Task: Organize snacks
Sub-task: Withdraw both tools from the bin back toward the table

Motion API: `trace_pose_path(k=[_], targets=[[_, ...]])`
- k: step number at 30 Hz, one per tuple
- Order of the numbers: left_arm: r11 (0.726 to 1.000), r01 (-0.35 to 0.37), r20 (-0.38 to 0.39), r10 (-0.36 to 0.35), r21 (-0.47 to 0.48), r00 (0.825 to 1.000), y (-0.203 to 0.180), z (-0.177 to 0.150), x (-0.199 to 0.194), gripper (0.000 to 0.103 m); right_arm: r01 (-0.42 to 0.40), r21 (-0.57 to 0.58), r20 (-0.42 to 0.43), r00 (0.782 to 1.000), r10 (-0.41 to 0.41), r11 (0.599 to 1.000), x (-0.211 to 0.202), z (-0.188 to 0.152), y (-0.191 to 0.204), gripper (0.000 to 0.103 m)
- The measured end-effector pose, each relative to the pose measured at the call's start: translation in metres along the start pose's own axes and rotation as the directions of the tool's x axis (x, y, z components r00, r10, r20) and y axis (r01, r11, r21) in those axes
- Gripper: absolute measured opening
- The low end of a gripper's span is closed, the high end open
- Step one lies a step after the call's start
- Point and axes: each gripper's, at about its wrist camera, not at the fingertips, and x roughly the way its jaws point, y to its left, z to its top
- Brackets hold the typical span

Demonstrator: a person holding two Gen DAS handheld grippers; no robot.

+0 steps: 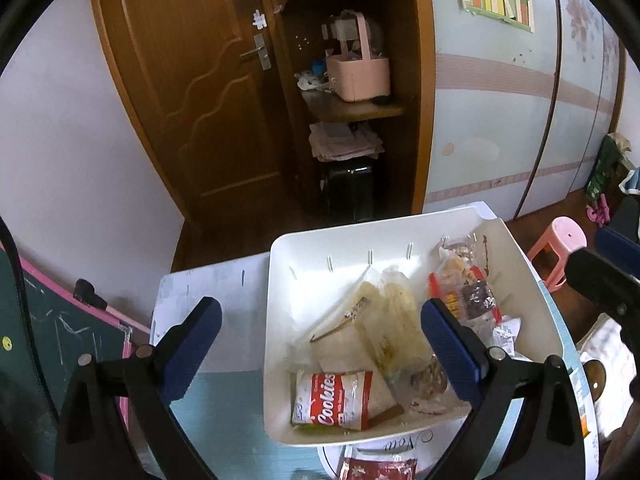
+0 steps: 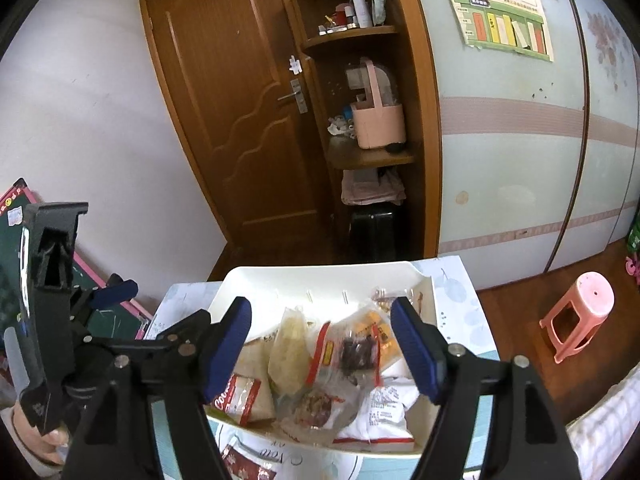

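Bedroom setting: small table (image 1: 208,396) with a pale blue-and-white printed cover, standing before a brown wooden door (image 1: 192,92) and open corner shelves. Item one, white plastic bin (image 1: 320,256), smooth, rounded corners, slotted back wall, resting on the table and tilted toward the viewer. Contents, loosely heaped: red-and-white "Cookies" packet (image 1: 334,400), glossy foil, lying at the near left corner; clear crinkled bag of pale yellowish snacks (image 1: 384,312) across the middle; red-edged transparent packet with dark pieces (image 2: 356,354) toward the right; white printed sachet (image 2: 388,412) at the near right. Outside the bin, just beside its near rim, a dark red patterned packet (image 1: 378,468) lies flat on the table. Left gripper (image 1: 320,352): black frame, blue ribbed pads, spread wide, holding nothing, poised above the bin's left half. Right gripper (image 2: 320,346): same build, likewise spread wide and empty, hovering over the heap. Surroundings: pink handled caddy (image 1: 360,76) on a shelf, pink plastic stool (image 2: 576,316) on the wooden floor, green chalkboard (image 1: 60,344) at left.
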Motion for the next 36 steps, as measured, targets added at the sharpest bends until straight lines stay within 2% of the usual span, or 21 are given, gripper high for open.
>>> trace_pose_path(k=[8,21,29,36], targets=[[1.000,-0.002,0.007,0.002,-0.006,1.000,0.009,-0.010,-0.028,0.099,0.018,-0.056,-0.004,1.000,-0.018,0.998,-0.027,-0.012,0.012,0.073],[1.000,0.018,0.053,-0.019,0.008,0.998,0.017,-0.045,-0.101,0.100,0.062,-0.137,0.023,0.998,-0.059,0.989,-0.104,-0.045,0.020,0.073],[0.995,0.090,0.035,-0.091,0.031,0.995,0.005,-0.082,-0.129,0.100,0.134,-0.212,0.017,0.991,-0.133,0.968,-0.142,-0.081,0.000,0.073],[0.982,0.186,-0.021,-0.185,0.037,0.982,-0.024,-0.118,-0.129,0.100,0.192,-0.216,-0.021,0.979,-0.201,0.957,-0.146,-0.111,-0.031,0.073]])
